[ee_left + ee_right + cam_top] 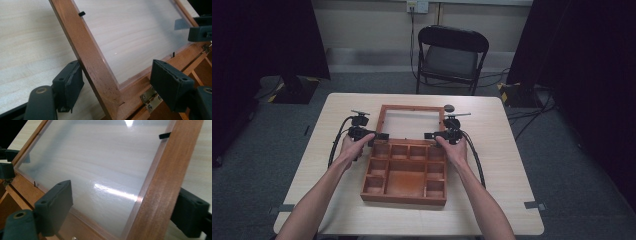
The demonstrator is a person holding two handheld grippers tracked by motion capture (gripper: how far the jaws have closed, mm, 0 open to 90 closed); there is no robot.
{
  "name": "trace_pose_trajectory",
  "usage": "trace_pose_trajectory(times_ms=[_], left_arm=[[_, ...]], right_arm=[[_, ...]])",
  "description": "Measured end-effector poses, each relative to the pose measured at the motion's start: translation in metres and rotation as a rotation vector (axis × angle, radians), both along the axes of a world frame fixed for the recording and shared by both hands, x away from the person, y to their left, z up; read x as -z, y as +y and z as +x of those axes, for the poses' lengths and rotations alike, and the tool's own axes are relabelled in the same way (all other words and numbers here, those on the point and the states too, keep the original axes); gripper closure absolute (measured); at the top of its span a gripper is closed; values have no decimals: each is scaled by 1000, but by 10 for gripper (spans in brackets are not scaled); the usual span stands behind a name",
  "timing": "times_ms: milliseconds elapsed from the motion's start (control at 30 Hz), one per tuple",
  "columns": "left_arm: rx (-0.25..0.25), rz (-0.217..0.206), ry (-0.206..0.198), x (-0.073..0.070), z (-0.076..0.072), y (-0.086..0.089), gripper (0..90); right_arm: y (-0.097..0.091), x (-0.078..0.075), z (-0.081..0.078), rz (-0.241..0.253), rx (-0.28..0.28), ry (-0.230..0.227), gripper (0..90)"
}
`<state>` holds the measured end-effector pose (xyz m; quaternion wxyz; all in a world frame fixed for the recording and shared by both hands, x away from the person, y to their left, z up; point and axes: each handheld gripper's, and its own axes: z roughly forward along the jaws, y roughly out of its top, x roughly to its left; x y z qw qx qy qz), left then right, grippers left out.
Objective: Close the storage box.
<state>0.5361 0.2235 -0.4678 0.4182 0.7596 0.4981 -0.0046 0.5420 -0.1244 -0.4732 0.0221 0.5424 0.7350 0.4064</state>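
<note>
Two claws at the lid's near corners

Both claws sit at the hinge end of a wooden box (404,175) on the worktop (497,150), one at each near corner of its open lid (384,120). The lid is a wooden frame around a clear pane (130,35) and lies tilted back beyond the claws, with the worktop's pale grain showing through it.

The left claw (117,75) stands with its jaws apart around the lid's left rail (92,60). Its outer jaw is touching or just beside the rail's outer face; its inner jaw stands over the hinge edge, apart from the rail, just above a brass hinge (150,98). No grip is made.

The right claw (125,212) straddles the lid's right rail (162,182), jaws likewise apart. One jaw rests over the pane inside the frame; the other lies outside the rail. Whether either presses on the wood I cannot tell.

In the high view the left claw (379,136) and right claw (432,135) point toward each other across the box's far edge, each held in a hand (352,147). The box's compartments lie just on the person's side of both claws. A folding chair (451,57) stands well beyond them, past the worktop.
</note>
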Motion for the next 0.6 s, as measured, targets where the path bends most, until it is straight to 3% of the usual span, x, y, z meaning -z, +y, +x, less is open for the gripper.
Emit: trace_pose_trajectory(times_ms=[333, 600], left_arm=[[-7, 23, -33, -4, -3, -4, 269], [-9, -2, -77, -14, -7, 0, 282]], right_arm=[[-4, -7, -3, 1, 0, -22, 185], [-7, -18, -5, 79, 9, -45, 167]])
